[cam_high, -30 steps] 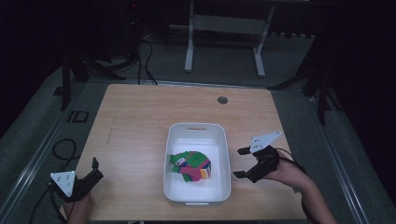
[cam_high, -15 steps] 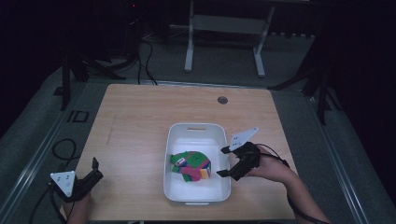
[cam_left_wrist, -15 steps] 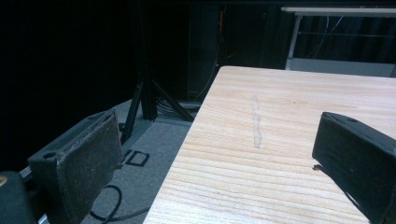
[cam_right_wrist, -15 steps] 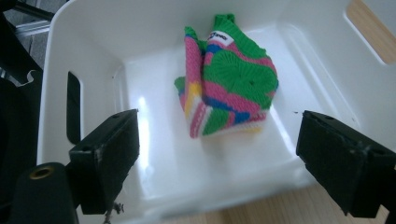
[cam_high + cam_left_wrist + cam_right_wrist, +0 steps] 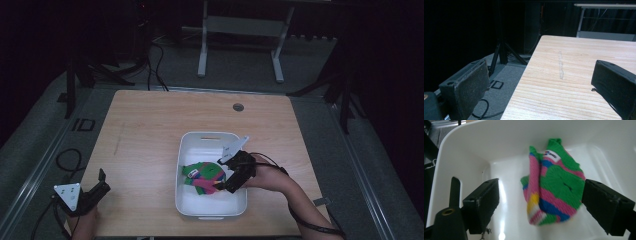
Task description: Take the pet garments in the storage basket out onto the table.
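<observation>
A white plastic tub (image 5: 190,200) stands on the wooden table, right of centre. Inside it lies a bunched knitted cloth (image 5: 202,176) striped green, pink, blue and yellow, with a small white label. My right gripper (image 5: 224,175) reaches into the tub from the right, jaws open, over the cloth's right side. In the right gripper view the cloth (image 5: 554,182) lies between and beyond the two open jaws of the right gripper (image 5: 540,205), not pinched. My left gripper (image 5: 95,190) rests open at the table's front left corner, far from the tub.
The wooden table (image 5: 150,130) has a small round grommet (image 5: 238,107) near its far edge. The left gripper view looks along the table's left edge (image 5: 524,75) with dark floor and cables beside it. A metal stand (image 5: 240,30) is behind the table.
My right gripper has moved left from the table beside the tub into the tub, over the cloth. The left gripper has stayed where it was.
</observation>
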